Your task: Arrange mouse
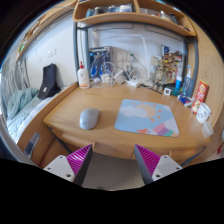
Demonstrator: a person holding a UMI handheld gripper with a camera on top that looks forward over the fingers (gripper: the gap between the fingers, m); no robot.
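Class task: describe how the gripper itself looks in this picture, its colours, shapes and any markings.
Two fingers show: the left finger and the right finger. Each is a light grey, blocky piece with a magenta pad on its inner face, ridged with fine stripes. No cables, markings or sleeve are visible. The gripper stands open.

No text, brand, number or sign is showing clearly enough to be read. The flat rectangular mouse mat (146, 116) on the wooden desk (70, 131) is showing only coloured patches like a map, and any print on the red box (201, 93) beside it is staying too small to read.
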